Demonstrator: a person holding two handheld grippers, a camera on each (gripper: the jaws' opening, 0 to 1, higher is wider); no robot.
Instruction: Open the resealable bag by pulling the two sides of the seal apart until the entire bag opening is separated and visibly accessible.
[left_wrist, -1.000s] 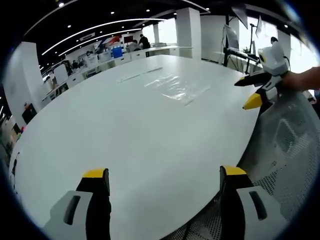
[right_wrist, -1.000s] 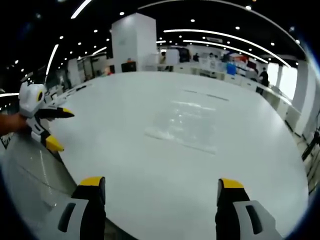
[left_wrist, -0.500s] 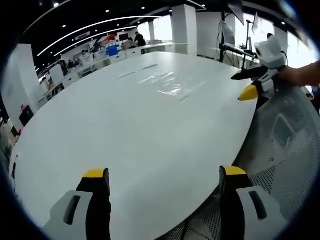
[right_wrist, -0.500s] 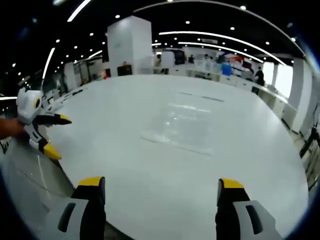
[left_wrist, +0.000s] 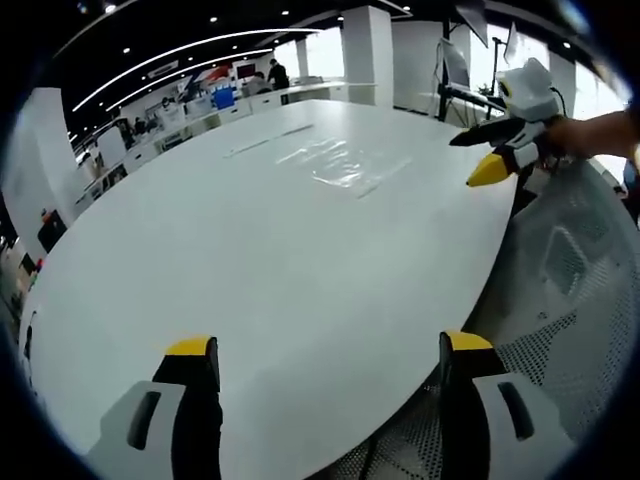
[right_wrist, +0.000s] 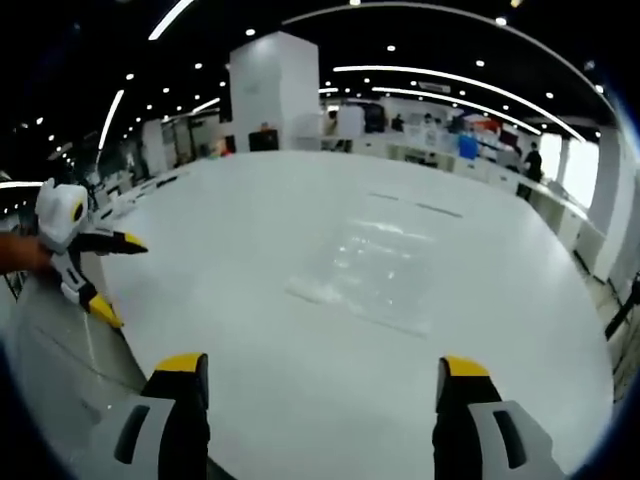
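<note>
A clear resealable bag lies flat on the big white table, far from both grippers; in the right gripper view the bag sits mid-table ahead. My left gripper hovers open over the table's near edge with nothing between its yellow-tipped jaws. My right gripper is open as well, empty, at the table's edge. The right gripper enters the left gripper view at upper right, held by a hand. The left gripper appears at the left of the right gripper view, jaws apart.
A mesh chair back stands beside the table at right. A thin strip lies on the table beyond the bag. White pillars, desks and people are in the far background.
The right gripper has edged further in over the table edge in the left gripper view. Both views shifted slightly; the bag has not moved.
</note>
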